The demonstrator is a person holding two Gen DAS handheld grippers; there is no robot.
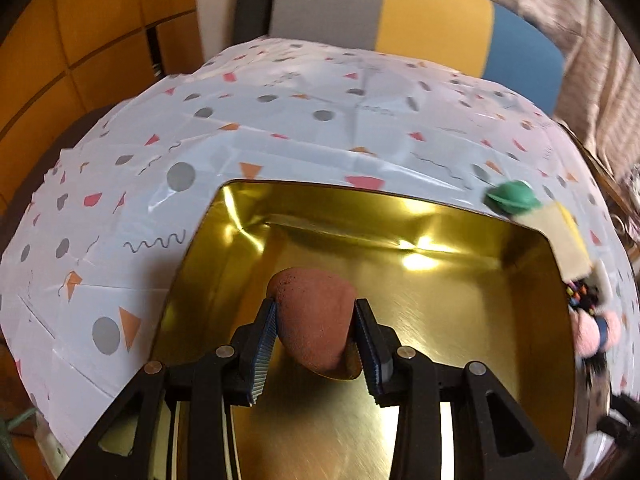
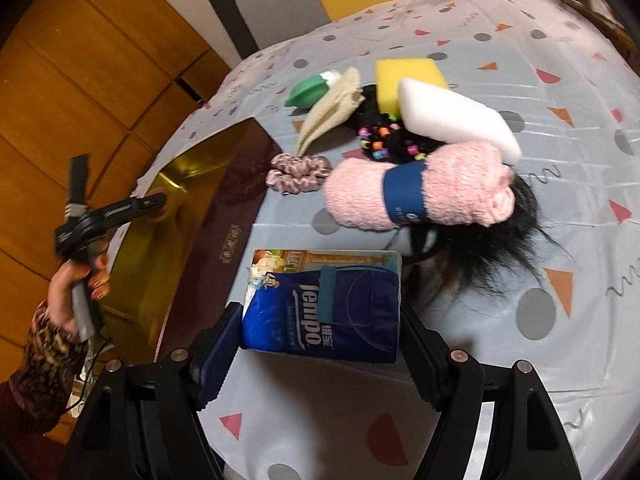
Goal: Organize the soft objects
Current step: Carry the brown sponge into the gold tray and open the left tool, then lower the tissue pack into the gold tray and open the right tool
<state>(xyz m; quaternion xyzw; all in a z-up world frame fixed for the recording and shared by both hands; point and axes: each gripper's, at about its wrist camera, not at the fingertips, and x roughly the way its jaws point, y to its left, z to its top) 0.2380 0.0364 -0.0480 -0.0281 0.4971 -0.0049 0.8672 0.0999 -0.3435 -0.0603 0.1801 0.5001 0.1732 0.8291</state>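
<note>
Left gripper (image 1: pixel 315 338) pinches a brown sponge (image 1: pixel 312 320); right gripper (image 2: pixel 320 344) clamps a tissue pack (image 2: pixel 324 304), base hidden.

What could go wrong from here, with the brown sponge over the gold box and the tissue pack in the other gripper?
The brown sponge sits between the left gripper pads above the gold box; being rounded, it may roll once dropped. The right gripper holds the tissue pack by its near end, so it could sag or slip.

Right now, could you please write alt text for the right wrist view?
The right gripper straddles a blue Tempo tissue pack on the patterned tablecloth. Beyond lie a rolled pink towel, sponges and a scrunchie; at left, a gold-lined box.
</note>
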